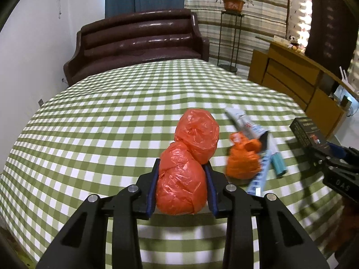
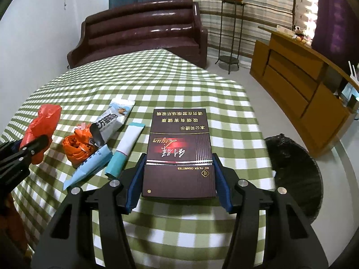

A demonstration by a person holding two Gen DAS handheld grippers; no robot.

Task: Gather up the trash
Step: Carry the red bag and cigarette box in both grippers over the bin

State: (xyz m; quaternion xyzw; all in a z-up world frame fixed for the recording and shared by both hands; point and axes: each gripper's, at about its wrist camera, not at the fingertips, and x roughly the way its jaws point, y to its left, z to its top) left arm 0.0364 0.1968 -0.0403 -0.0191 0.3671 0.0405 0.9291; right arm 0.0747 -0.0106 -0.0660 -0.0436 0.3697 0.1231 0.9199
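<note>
My left gripper is shut on a crumpled orange plastic bag with two round lobes, its pads pressing both sides of the lower lobe. In the right wrist view that bag and the left gripper show at the left edge. My right gripper is shut on a dark maroon cigarette carton, which is clamped by its near end. The carton shows at the right edge of the left wrist view. Both stand over a table with a green checked cloth.
On the cloth between the grippers lie a small orange bag, a silver snack wrapper, a teal and white tube and a light blue wrapper. A bin lined with a black bag stands by the table's right edge.
</note>
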